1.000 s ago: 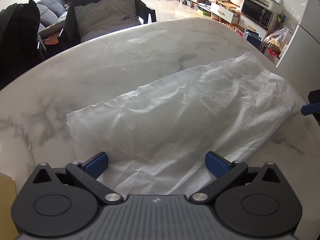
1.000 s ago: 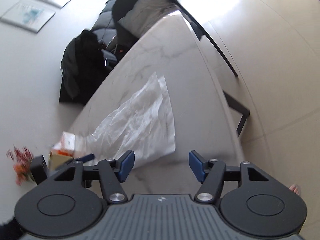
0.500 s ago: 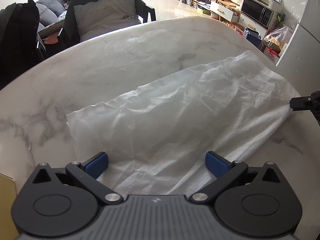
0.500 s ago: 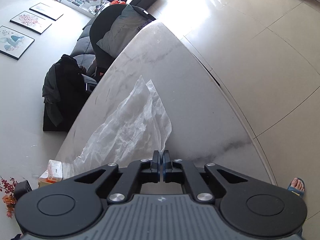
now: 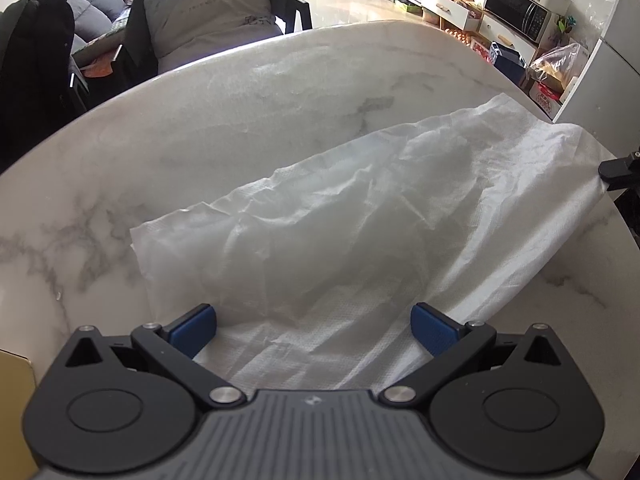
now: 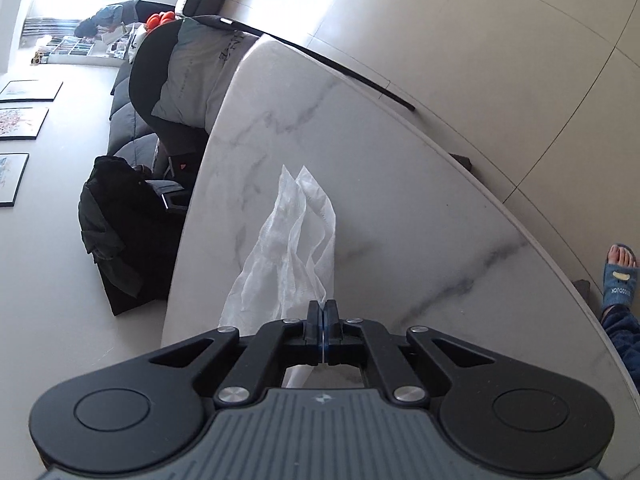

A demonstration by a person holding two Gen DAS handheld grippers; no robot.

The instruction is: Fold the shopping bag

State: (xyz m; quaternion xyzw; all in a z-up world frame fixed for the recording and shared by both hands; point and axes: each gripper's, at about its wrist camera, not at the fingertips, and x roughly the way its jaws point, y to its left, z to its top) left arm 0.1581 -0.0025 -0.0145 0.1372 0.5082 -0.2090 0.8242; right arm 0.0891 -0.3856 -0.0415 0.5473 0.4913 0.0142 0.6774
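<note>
While the shopping bag (image 5: 360, 216) is lying crumpled across the marble tabletop (image 5: 200, 128), the left hand-held gripper (image 5: 312, 322) is hovering over the bag's near left end with its 2 jaws spread wide, gripping nothing. At the bag's right end, the right hand-held gripper (image 6: 322, 314) is pinching a corner of the thin white fabric between fully closed jaws. To fold cleanly, I judge the left should be pinning its end flat as the right is carrying its corner over, keeping the edges aligned. No container is showing near the bag.

Both wrist views look down, sharing the bag (image 5: 360, 220) and table (image 6: 400, 200).
</note>
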